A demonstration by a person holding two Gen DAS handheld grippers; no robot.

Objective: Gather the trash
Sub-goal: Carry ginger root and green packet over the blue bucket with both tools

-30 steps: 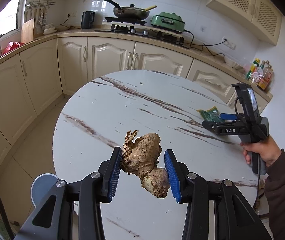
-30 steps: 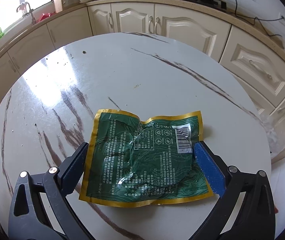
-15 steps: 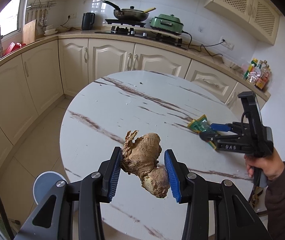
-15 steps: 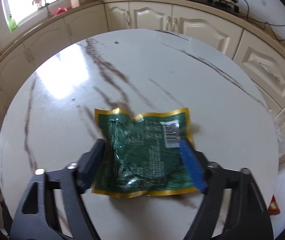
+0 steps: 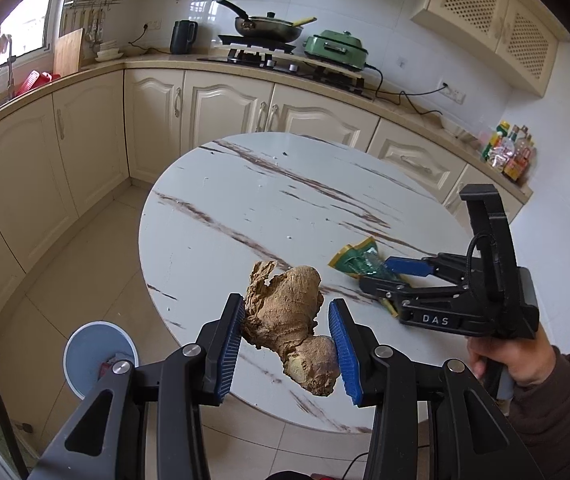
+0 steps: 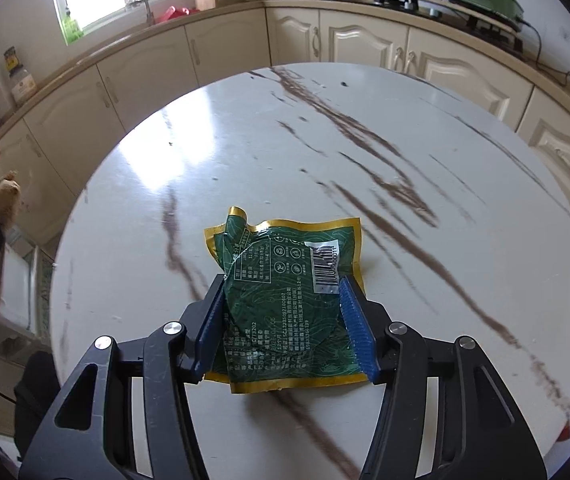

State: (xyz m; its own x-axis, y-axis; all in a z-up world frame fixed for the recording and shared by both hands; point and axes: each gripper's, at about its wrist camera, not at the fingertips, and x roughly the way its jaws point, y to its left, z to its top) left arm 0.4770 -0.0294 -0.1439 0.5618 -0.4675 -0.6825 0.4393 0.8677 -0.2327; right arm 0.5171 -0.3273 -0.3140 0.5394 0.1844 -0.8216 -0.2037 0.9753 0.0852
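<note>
A knobbly brown ginger root [image 5: 285, 332] hangs above the near edge of the round marble table [image 5: 245, 208], with my left gripper [image 5: 286, 304] shut on it. The root also shows at the left edge of the right wrist view [image 6: 3, 196]. A green foil wrapper with a gold border [image 6: 285, 280] lies crumpled low over the table [image 6: 285, 140]. My right gripper [image 6: 283, 282] is shut on it, blue pads pressing its two sides. From the left wrist view, the same wrapper [image 5: 359, 258] sticks out of the right gripper [image 5: 377, 272], which a hand holds.
A pale blue bin [image 5: 93, 344] with some rubbish inside stands on the tiled floor, left of the table and below my left gripper. Cream cabinets and a counter with a stove, pan and green cooker [image 5: 335, 50] run behind the table.
The right gripper's jaws closed on the wrapper, buckling it, and carried it toward the near side of the table. The left gripper drew back with the ginger, bringing the bin further into view.
</note>
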